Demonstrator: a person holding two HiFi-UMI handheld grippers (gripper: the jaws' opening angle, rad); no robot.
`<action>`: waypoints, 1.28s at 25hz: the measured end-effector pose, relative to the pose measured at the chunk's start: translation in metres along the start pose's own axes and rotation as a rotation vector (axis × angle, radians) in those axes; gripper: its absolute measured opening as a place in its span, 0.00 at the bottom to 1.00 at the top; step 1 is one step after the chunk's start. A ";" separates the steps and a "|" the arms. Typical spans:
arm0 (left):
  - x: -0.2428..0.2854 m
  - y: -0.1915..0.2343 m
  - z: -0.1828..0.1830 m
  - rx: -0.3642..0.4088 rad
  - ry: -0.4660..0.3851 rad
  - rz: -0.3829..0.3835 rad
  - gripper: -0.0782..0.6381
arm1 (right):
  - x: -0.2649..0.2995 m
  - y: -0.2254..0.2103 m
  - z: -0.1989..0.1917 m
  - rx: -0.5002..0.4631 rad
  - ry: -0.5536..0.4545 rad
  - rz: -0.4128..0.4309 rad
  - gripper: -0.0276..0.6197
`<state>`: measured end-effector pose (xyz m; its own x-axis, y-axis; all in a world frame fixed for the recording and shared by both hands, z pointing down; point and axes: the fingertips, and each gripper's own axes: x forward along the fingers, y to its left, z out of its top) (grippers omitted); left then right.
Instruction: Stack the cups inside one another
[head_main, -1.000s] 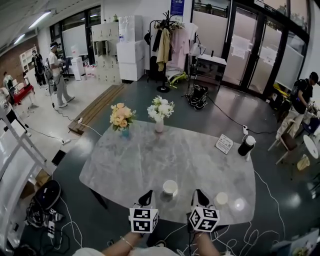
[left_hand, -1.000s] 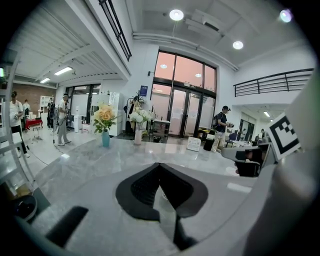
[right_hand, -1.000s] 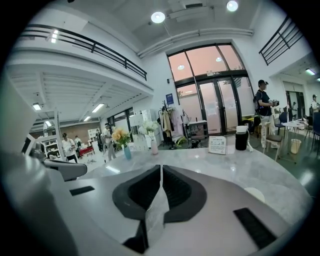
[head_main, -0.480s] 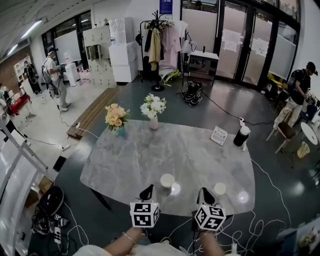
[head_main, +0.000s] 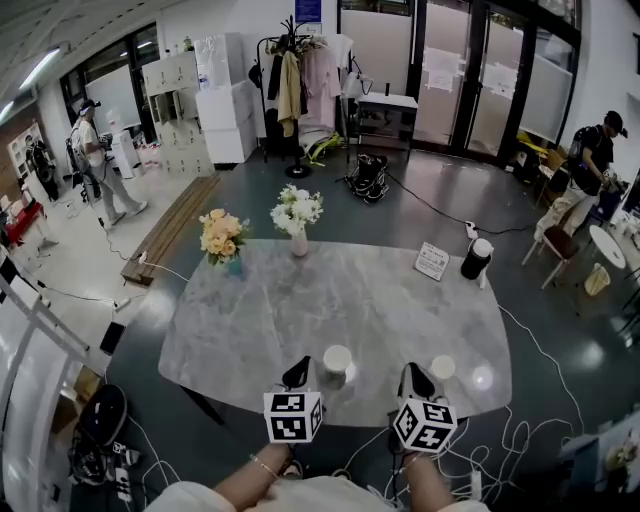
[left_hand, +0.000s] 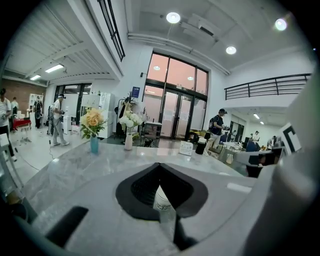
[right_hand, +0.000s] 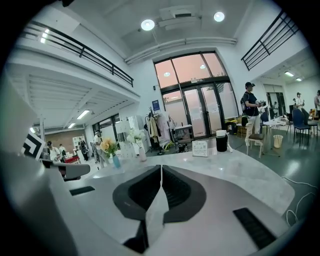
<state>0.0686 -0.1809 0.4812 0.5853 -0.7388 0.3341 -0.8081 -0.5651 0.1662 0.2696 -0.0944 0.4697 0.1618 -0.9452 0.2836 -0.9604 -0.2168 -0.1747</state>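
Two white paper cups stand apart near the front edge of the marble table (head_main: 250, 320). The left cup (head_main: 337, 360) sits just right of my left gripper (head_main: 296, 373). The right cup (head_main: 442, 368) is just right of my right gripper (head_main: 415, 379). Both grippers hover at the table's near edge, shut and holding nothing. In the left gripper view the jaw tips (left_hand: 160, 165) meet, and the left cup (left_hand: 161, 199) shows through the slit behind them. In the right gripper view the jaws (right_hand: 161, 167) are closed on nothing, and no cup shows there.
At the table's far side stand a vase of orange flowers (head_main: 220, 240) and a vase of white flowers (head_main: 296, 215). A black tumbler with a white lid (head_main: 476, 258) and a small sign card (head_main: 432, 261) sit far right. Cables lie on the floor near the front.
Both grippers have crept up and forward toward the table's near edge, the right one also drifting right. The cups have not moved on the table.
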 end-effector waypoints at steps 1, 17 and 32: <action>0.001 0.002 0.000 0.000 0.003 -0.003 0.10 | 0.001 0.001 -0.001 -0.002 0.003 -0.004 0.07; -0.002 0.002 -0.008 0.031 0.031 -0.066 0.10 | -0.012 0.009 -0.008 -0.001 0.015 -0.055 0.07; -0.004 -0.001 -0.020 0.022 0.058 -0.097 0.10 | -0.024 0.004 -0.028 0.010 0.046 -0.103 0.07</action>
<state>0.0662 -0.1702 0.4982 0.6550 -0.6583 0.3709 -0.7461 -0.6411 0.1798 0.2561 -0.0659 0.4886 0.2490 -0.9057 0.3431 -0.9369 -0.3150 -0.1514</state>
